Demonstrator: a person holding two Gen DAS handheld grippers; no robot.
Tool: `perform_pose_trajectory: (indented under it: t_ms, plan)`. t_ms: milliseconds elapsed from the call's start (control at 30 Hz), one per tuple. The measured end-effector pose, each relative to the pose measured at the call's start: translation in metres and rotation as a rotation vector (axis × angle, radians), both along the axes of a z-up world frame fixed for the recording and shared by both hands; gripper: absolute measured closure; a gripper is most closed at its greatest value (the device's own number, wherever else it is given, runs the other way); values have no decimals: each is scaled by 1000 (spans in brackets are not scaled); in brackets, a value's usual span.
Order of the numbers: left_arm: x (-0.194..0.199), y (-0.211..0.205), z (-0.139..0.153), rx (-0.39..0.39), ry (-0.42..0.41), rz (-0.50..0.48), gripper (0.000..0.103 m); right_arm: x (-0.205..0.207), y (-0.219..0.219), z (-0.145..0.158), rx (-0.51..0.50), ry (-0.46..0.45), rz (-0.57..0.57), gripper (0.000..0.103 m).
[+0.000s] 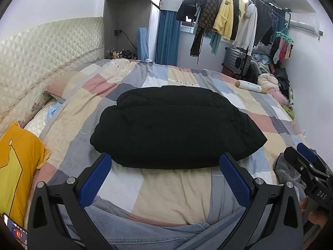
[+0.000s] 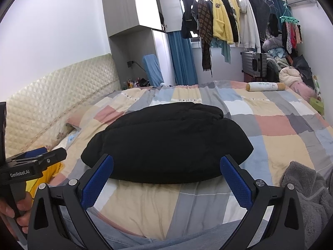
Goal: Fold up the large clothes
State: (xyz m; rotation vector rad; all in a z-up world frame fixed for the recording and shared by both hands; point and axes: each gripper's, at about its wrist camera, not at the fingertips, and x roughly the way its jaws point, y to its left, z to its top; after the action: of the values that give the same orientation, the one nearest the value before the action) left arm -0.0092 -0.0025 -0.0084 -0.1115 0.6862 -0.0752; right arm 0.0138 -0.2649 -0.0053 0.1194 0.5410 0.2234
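A black garment (image 1: 177, 127) lies folded into a thick rounded bundle on the patchwork bedspread (image 1: 170, 189), seen also in the right wrist view as the black garment (image 2: 166, 141). My left gripper (image 1: 165, 160) hovers just short of its near edge, open, with nothing between the blue pads (image 1: 94, 179). My right gripper (image 2: 166, 162) is likewise open and empty at the bundle's near edge, blue pads (image 2: 236, 181) spread wide. Each gripper shows at the side of the other's view: right gripper (image 1: 308, 164), left gripper (image 2: 39, 158), held by a hand.
A grey fleece garment (image 2: 308, 195) lies at the near right of the bed. A yellow pillow (image 1: 18, 166) sits near left by the quilted headboard (image 1: 41, 56). A cylinder bolster (image 2: 265, 87) rests at the far side. Clothes hang on a rack (image 1: 229, 16) by the window.
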Motion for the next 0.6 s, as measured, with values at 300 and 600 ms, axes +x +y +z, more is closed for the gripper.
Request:
perform_pose_trajectory:
  t_ms: [300, 600]
  plan:
    - [-1, -2, 5, -14, -7, 1, 0, -1, 0, 2, 0, -8, -1, 0]
    - [-2, 1, 7, -20, -7, 4, 0, -3, 0, 5, -1, -10, -6, 0]
